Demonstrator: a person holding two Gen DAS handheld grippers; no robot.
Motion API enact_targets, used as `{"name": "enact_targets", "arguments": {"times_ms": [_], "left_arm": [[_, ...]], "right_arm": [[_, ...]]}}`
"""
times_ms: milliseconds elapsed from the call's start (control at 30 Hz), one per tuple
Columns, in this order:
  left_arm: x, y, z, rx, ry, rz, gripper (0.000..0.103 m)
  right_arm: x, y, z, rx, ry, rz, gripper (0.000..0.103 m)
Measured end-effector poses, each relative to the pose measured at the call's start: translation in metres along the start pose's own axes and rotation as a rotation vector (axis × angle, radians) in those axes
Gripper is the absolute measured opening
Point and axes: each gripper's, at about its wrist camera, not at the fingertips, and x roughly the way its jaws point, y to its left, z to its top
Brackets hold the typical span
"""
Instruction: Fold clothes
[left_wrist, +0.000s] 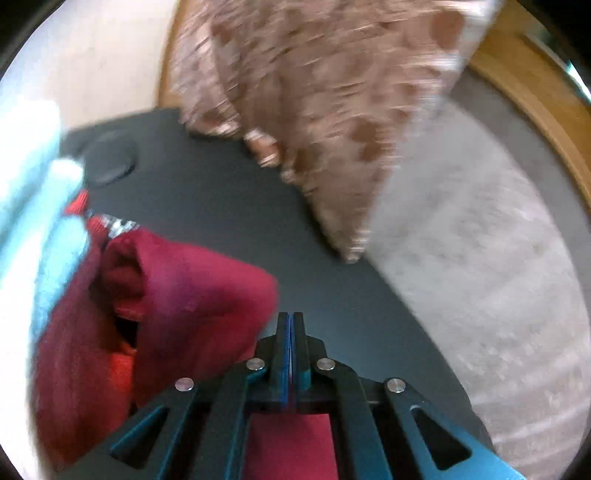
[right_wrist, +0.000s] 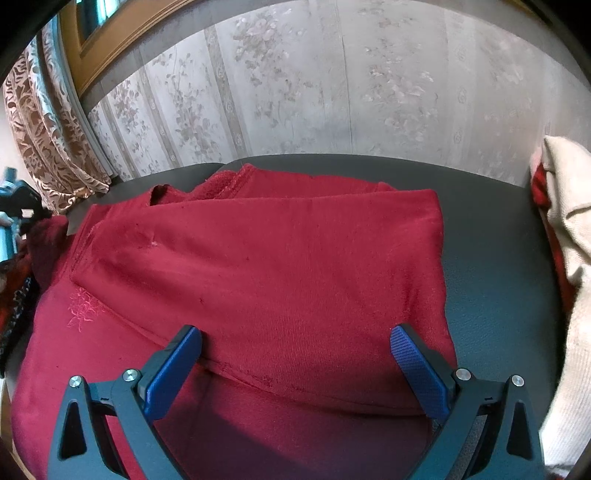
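Left tongs pressed together over the table; right tongs spread wide over the red garment.

Left wrist view: the left gripper (left_wrist: 291, 317) points steeply down at the dark grey tabletop (left_wrist: 221, 206), its two blue-padded fingers closed flat against each other at lower centre with nothing visibly between them. A bunched sleeve of the dark red knit garment (left_wrist: 177, 295) lies just left of the fingertips, and more red cloth shows beneath the gripper's frame. A blurred brown-and-cream patterned curtain (left_wrist: 325, 110) hangs at upper centre; pale blue cloth (left_wrist: 33, 206) fills the left edge.

Right wrist view: the right gripper (right_wrist: 295, 347) tilts down over the same red garment (right_wrist: 280, 251), partly folded across the middle of the table, its jaws spread wide to either side of a fold edge, pads clear of the cloth. A cream knitted cloth (right_wrist: 569, 229) sits at the right edge.
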Motion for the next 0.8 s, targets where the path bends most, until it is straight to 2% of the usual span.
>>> {"name": "enact_targets", "arguments": {"times_ms": [67, 200, 433, 533, 567, 633, 667, 733, 767, 800], "left_arm": [[-0.020, -0.027, -0.017, 0.132, -0.040, -0.058, 0.000], [-0.057, -0.088, -0.075, 0.451, -0.122, -0.142, 0.000], [-0.071, -0.130, -0.156, 0.661, -0.023, -0.283, 0.002], [-0.074, -0.119, -0.149, 0.603, -0.036, -0.271, 0.014], [-0.072, -0.109, -0.134, 0.535, -0.042, -0.228, 0.019], [-0.067, -0.089, -0.098, 0.379, -0.056, -0.124, 0.022], [-0.064, -0.078, -0.080, 0.300, -0.062, -0.072, 0.033], [-0.048, -0.044, -0.034, 0.090, -0.025, 0.032, 0.038], [-0.041, -0.030, -0.019, 0.020, -0.001, 0.054, 0.045], [-0.035, -0.017, -0.007, -0.038, 0.022, 0.072, 0.046]], "right_arm": [[0.000, 0.000, 0.000, -0.002, 0.001, -0.002, 0.103], [0.001, 0.001, 0.000, -0.007, 0.003, -0.006, 0.103], [0.001, 0.001, 0.001, -0.007, 0.001, -0.003, 0.103], [0.000, 0.001, 0.000, -0.001, -0.002, 0.002, 0.103], [0.000, 0.001, 0.000, -0.001, -0.003, 0.003, 0.103], [0.000, 0.001, 0.000, -0.001, -0.004, 0.003, 0.103], [0.000, 0.001, 0.000, 0.001, -0.005, 0.005, 0.103], [-0.001, 0.000, 0.000, 0.006, -0.008, 0.012, 0.103], [-0.001, 0.000, 0.000, 0.009, -0.010, 0.014, 0.103], [-0.001, -0.001, 0.000, 0.012, -0.012, 0.018, 0.103]]}}
